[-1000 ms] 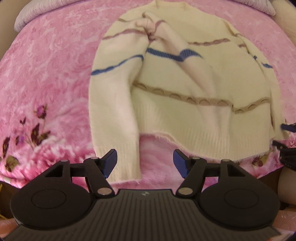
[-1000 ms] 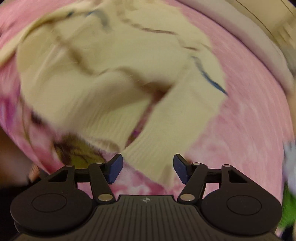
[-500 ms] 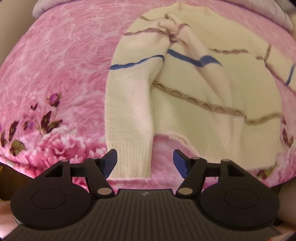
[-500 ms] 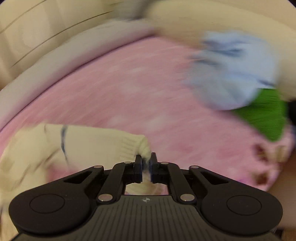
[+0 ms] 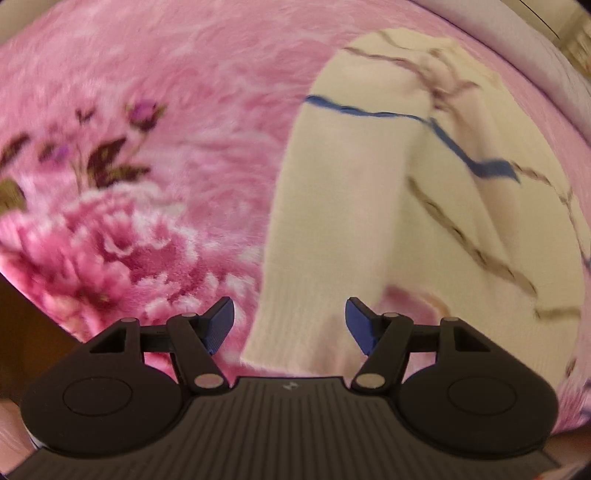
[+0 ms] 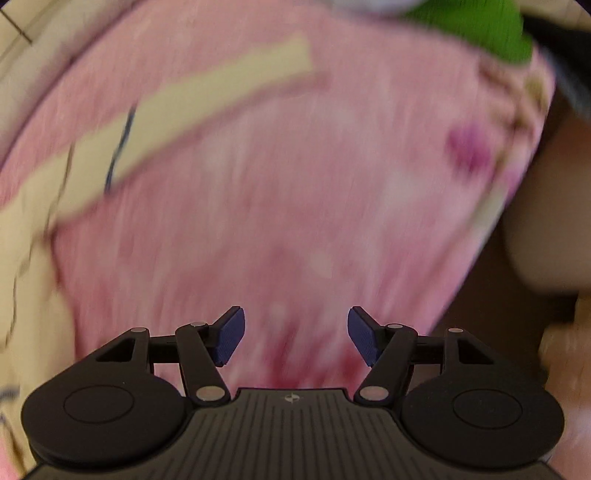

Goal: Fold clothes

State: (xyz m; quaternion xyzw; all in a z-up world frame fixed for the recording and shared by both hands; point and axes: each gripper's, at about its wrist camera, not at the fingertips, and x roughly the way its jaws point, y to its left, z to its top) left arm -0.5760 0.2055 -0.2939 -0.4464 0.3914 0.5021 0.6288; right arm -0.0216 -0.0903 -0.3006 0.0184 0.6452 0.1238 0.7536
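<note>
Two claws, one sweater, one bed. Largest first: pink floral blanket (image 5: 155,122) covering the bed, spread under everything in both views. On it, cream sweater (image 5: 436,229) with blue and brown stripes, lying flat on the right half of the left wrist view, one sleeve (image 5: 332,206) folded down along the body with its ribbed cuff reaching toward the camera. In the right wrist view, heavily blurred, the other sleeve (image 6: 192,107) stretched out straight across the blanket, well clear of that claw; up at the top edge, something green (image 6: 491,29), probably another garment, though too smeared to say. Left claw (image 5: 290,325) standing roughly half open, empty, poised just over the cuff with the fabric showing between the blue pads but not pinched. Right claw (image 6: 295,336) opening at this moment, nothing between its pads, only blanket below. Step in hand, judged from the layout: taking the near cuff or hem with the left while the right returns for the outstretched sleeve. Best done by lowering straight onto the ribbing, catching only the top layer, closing fully before lifting, then carrying low and slow so the folded sleeve does not drag the body out of square. Worth squaring edges before any crosswise fold.
</note>
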